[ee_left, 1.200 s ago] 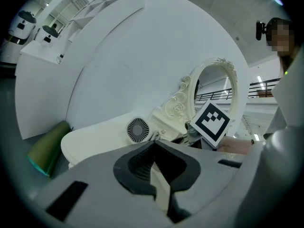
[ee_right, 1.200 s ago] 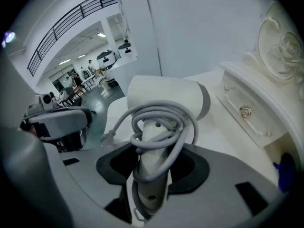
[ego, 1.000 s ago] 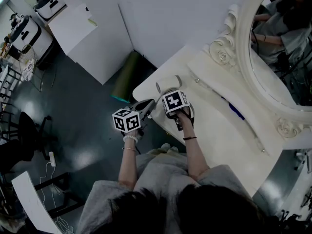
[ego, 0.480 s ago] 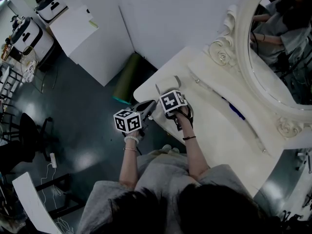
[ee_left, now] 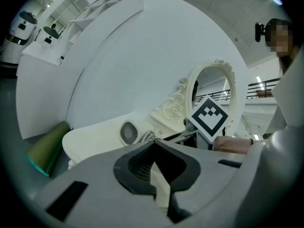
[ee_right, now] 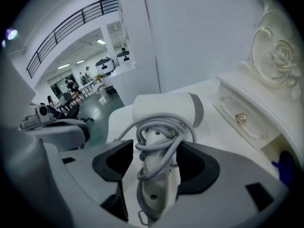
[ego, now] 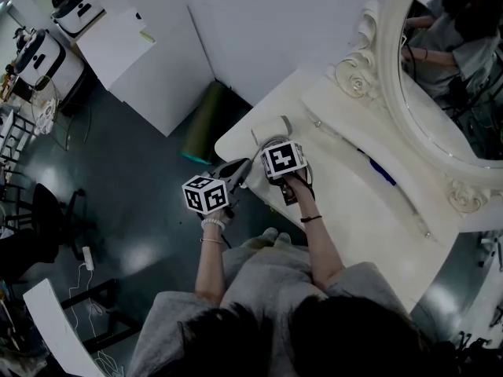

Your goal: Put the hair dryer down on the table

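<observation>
A white hair dryer [ee_right: 164, 109] lies on the white dressing table [ego: 354, 206] near its left end, its grey cord wound round the handle. My right gripper [ee_right: 156, 163] straddles that handle; its jaws have just been opening and now stand apart, with a gap showing beside the left pad [ee_right: 114, 163]. From the head view the dryer's barrel [ego: 271, 127] pokes out past the right gripper [ego: 279, 151]. My left gripper [ego: 242, 168] hovers at the table's left edge, its jaws together and empty. Its own view shows the dryer's rear grille [ee_left: 128, 133] beyond the left gripper [ee_left: 153, 148].
An ornate oval mirror [ego: 440, 69] stands along the table's back. A shallow drawer with a small knob [ee_right: 241, 118] is just right of the dryer, and a blue object [ego: 381, 173] lies further along. A green roll [ego: 206, 120] leans on the floor by the table's left end.
The right gripper has shifted slightly on the table, and a little more of the dryer's barrel shows beyond it. The left gripper has stayed in place.
</observation>
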